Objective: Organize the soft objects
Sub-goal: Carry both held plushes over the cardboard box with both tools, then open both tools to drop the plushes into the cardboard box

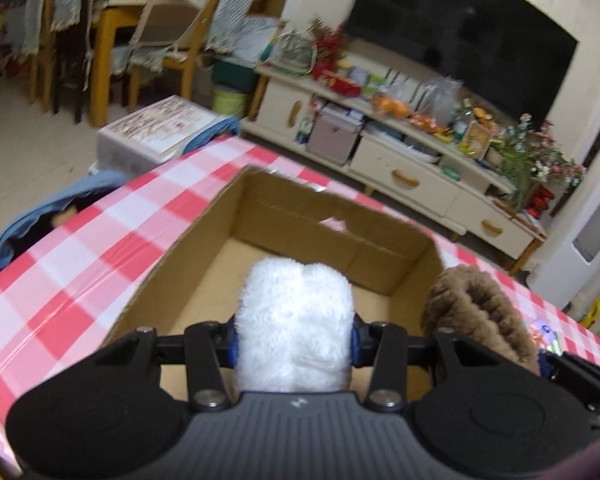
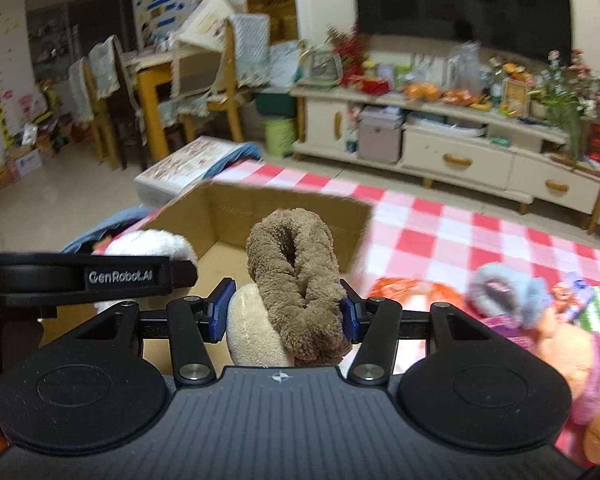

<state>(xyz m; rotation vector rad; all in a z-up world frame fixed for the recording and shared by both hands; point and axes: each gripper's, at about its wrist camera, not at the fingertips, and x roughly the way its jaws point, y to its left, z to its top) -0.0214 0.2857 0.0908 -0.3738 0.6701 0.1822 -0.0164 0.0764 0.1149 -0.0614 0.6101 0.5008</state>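
We see one open cardboard box (image 1: pixel 300 240) with plain brown walls; our left gripper (image 1: pixel 295 346) pinches one fluffy white toy (image 1: pixel 296 320) above the box floor; our right gripper (image 2: pixel 285 316) pinches one shaggy brown toy (image 2: pixel 296 280) over the box's right edge; a few more plush toys (image 2: pixel 512 304) lie right of the box.

A dark television (image 1: pixel 460 36) fills the upper right of the left view above a cream TV cabinet (image 1: pixel 400 168) crowded with packets and flowers. At upper left stand yellow wooden chairs (image 1: pixel 148 60) with fabric covers. The worktop's red-and-white checked cloth (image 1: pixel 80 248) spans the lower left.
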